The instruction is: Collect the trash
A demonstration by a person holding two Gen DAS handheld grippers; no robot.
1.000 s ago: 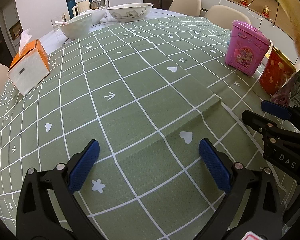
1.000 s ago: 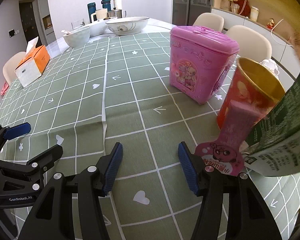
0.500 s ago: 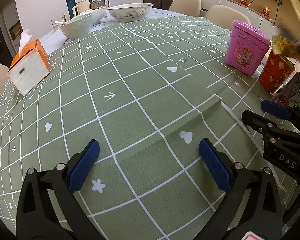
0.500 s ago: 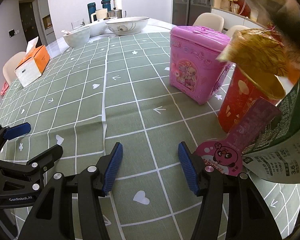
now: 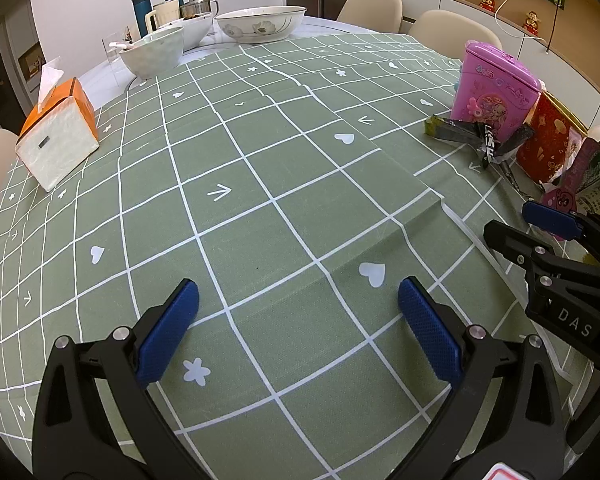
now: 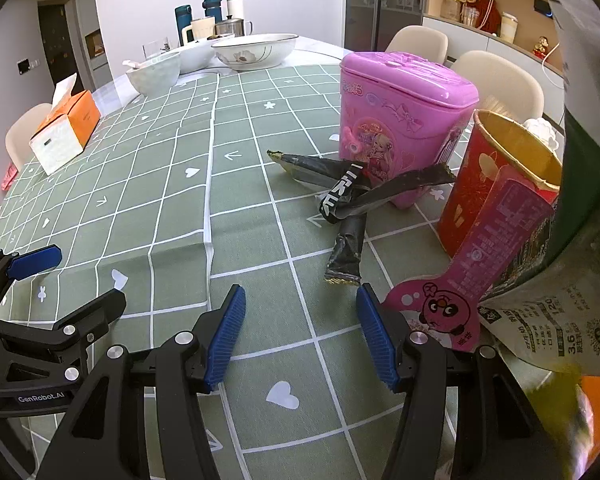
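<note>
Both tools hover over the green checked worktop (image 5: 260,168), left tool (image 5: 298,334) and right tool (image 6: 300,334) each spread wide with nothing between the pads. Dark crumpled wrappers (image 6: 348,196) lie just ahead of the right tool, against the pink bin (image 6: 404,120). A red cup (image 6: 496,184), pink packet (image 6: 472,272) and green bag (image 6: 556,292) crowd the right side. A tissue box (image 5: 58,140) sits well apart, far left.

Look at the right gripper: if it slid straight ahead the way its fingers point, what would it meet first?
Probably the green checked tablecloth, since the open right gripper tilts down at bare cloth. Just beyond, slightly right of centre, lies the dark crumpled wrapper; depth is hard to judge.
</note>
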